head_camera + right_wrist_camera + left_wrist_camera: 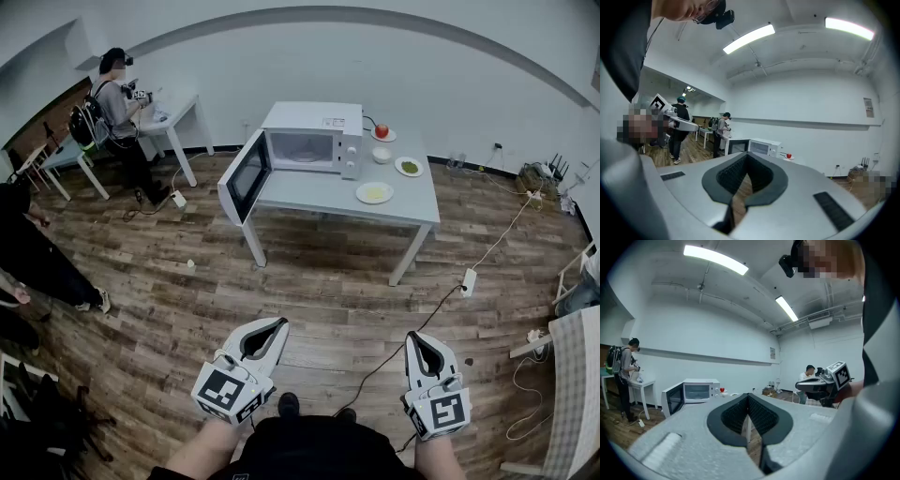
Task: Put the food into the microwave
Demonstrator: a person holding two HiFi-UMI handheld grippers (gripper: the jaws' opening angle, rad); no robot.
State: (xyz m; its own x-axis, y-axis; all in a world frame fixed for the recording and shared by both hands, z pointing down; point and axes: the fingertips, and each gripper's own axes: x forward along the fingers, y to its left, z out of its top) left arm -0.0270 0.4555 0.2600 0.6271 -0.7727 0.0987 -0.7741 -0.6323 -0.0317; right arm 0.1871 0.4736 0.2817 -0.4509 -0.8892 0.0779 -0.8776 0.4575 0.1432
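White microwave [312, 139] stands door-open on the desk [412, 202], plates of food [374, 192] just right of it, well away from left hand-held gripper [277, 325] and right hand-held gripper [413, 337], both closed and empty; person should walk close before opening jaws on a plate rim.

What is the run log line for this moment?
stage: not started | left gripper: shut, empty | right gripper: shut, empty | microwave: door open | food: on table

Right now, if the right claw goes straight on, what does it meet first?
Nothing close: open air above the floor, then probably the microwave on the table, though depth is unclear.
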